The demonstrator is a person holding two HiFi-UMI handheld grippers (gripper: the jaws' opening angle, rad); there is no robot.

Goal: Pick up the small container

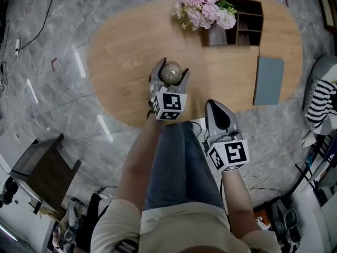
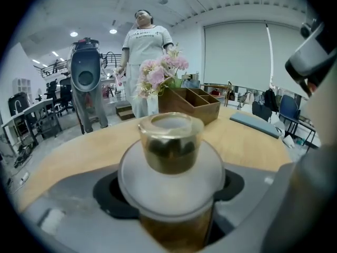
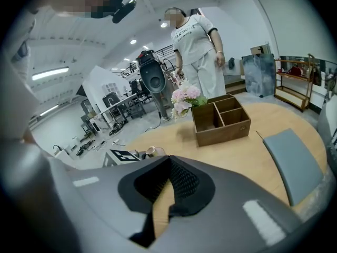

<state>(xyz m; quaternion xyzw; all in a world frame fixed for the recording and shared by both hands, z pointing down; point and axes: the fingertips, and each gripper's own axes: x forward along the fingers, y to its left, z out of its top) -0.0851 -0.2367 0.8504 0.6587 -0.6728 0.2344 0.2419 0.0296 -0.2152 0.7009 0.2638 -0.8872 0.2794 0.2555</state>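
Wooden oval table fills the middle of the head view, on a grey marbled floor.

- Left: the left gripper reaches over the near half of the table. Its jaws stand apart, one on each side of the small container, and close against its sides. In the left gripper view the container sits squarely between the jaws: amber-tinted clear body, pale round lid, glassy knob on top. Cannot tell whether its base touches the tabletop.
- Centre, far edge: pink flowers, touching a brown wooden organiser with open compartments.
- Right of centre: the right gripper is at the near edge of the table, well apart from the container. Its jaws are drawn together to a thin slit, with nothing between them.
- Right: a flat grey-blue pad lies on the table just below the organiser.
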